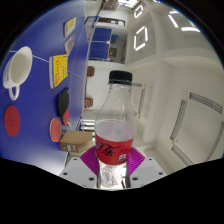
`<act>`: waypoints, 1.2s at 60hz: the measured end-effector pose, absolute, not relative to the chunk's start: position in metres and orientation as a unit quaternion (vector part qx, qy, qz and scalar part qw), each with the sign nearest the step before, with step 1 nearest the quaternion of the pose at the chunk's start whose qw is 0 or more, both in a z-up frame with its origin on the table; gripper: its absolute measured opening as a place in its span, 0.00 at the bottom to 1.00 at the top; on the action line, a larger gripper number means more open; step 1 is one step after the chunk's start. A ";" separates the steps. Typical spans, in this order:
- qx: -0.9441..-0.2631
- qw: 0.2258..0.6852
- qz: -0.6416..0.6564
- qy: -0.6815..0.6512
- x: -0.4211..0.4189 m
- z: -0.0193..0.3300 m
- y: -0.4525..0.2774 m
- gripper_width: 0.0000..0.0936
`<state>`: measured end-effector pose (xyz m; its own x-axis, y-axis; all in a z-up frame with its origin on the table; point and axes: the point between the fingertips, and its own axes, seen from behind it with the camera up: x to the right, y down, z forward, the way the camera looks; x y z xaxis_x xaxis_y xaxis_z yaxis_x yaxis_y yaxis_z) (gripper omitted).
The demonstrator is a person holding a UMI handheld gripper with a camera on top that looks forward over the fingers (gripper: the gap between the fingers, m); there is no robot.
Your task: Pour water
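A clear plastic water bottle (114,115) with a black cap and a red label stands between my fingers. My gripper (112,157) is shut on it, with the magenta pads (88,156) pressing on its lower part at both sides of the label. A white cup (18,68) sits on the blue tabletop (35,100), off to the left and beyond the bottle. The whole scene appears tilted around the bottle. The bottle's base is hidden between the fingers.
On the blue tabletop lie a yellow card (60,68), a red disc (12,120) and some small wooden pieces (75,140) near the left finger. Beyond the table are a white wall (170,90) and ceiling lights (142,38).
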<state>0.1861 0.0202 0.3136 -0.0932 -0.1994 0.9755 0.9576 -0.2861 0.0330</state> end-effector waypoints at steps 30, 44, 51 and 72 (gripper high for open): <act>-0.208 0.293 -0.647 -0.673 0.057 0.231 0.086 0.34; -0.319 0.434 -0.613 -0.579 0.069 0.304 0.078 0.34; -0.465 0.568 -0.519 -0.437 0.092 0.359 0.068 0.34; -0.748 0.652 -0.106 -0.057 0.141 0.249 0.057 0.34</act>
